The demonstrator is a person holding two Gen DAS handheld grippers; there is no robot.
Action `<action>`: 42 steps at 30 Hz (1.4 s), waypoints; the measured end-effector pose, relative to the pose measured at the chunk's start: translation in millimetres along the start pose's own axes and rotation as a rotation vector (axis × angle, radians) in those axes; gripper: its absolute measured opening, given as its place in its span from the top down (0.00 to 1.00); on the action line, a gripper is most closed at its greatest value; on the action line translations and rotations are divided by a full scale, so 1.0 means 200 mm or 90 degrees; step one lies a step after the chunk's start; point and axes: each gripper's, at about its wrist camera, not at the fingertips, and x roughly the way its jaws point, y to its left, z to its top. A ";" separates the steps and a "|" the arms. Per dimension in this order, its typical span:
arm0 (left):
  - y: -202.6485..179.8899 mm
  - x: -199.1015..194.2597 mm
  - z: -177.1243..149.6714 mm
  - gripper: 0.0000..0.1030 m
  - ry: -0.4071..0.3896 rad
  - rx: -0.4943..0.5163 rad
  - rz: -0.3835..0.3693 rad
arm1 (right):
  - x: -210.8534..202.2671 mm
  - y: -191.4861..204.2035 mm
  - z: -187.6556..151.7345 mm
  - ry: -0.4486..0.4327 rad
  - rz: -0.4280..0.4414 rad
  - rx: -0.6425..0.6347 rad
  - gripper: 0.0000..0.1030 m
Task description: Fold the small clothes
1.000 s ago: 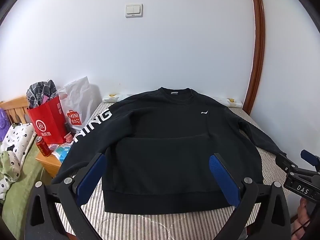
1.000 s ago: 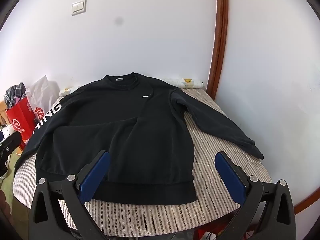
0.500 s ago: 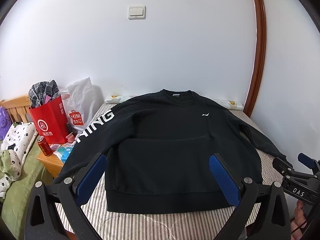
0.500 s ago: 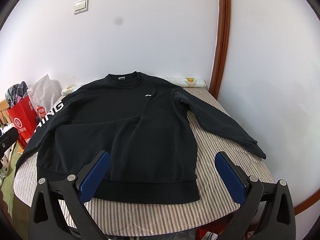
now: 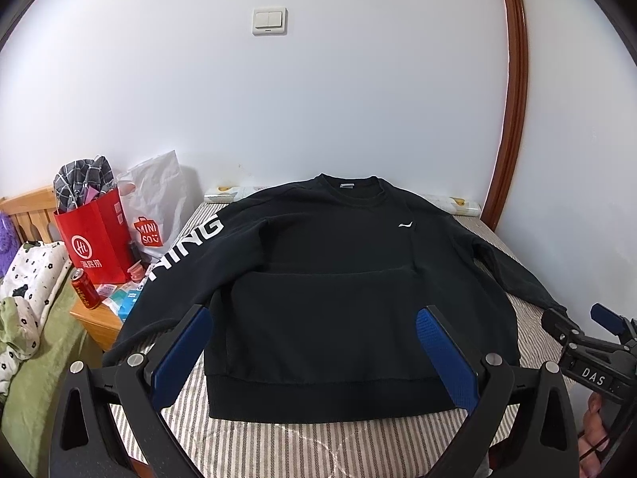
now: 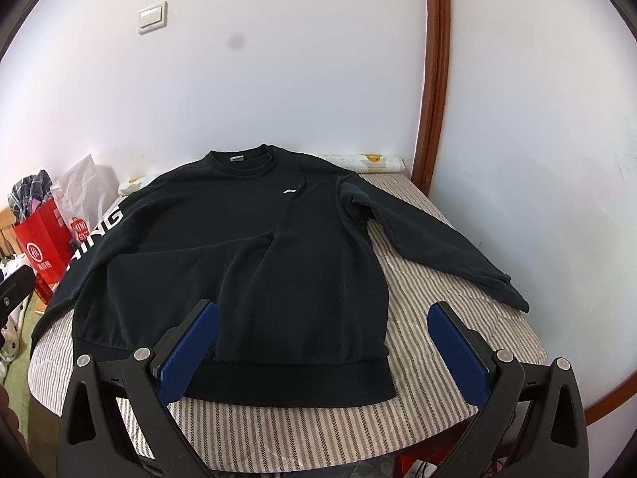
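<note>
A black sweatshirt [image 5: 326, 279] [image 6: 247, 263] lies flat, front up, on a striped table top [image 5: 302, 446] [image 6: 434, 279], collar toward the wall, both sleeves spread out. White letters run down its left sleeve [image 5: 187, 247]. My left gripper [image 5: 314, 318] is open, held above the hem with nothing between its blue pads. My right gripper [image 6: 324, 310] is open too, over the garment's lower right corner, and empty. The right gripper [image 5: 589, 342] also shows at the right edge of the left wrist view.
A red paper bag [image 5: 93, 239], a white plastic bag [image 5: 155, 207] and a red can [image 5: 84, 288] stand on a wooden side table [image 5: 99, 318] left of the striped table. A bed with green bedding [image 5: 40, 358] lies further left. White walls close in behind and right.
Both grippers have drawn back and risen slightly, so the sweatshirt sits a little lower and farther in both views. The garment itself has not moved.
</note>
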 end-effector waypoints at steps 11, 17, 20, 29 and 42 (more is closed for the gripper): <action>0.02 -0.02 0.00 0.00 0.001 0.004 0.002 | 0.02 0.02 0.01 0.002 -0.001 -0.007 0.00; 0.03 -0.02 0.00 0.00 -0.001 0.003 0.000 | 0.02 0.03 0.01 0.002 -0.002 -0.010 0.00; 0.03 0.00 -0.01 0.00 0.004 0.000 -0.006 | 0.02 0.03 0.01 0.003 -0.003 -0.011 0.00; 0.07 0.03 -0.01 0.00 0.010 -0.007 -0.010 | 0.03 0.07 0.01 0.006 -0.007 -0.019 0.00; 0.11 0.05 -0.03 0.00 0.005 -0.013 -0.012 | 0.02 0.12 0.02 -0.006 -0.010 -0.032 0.00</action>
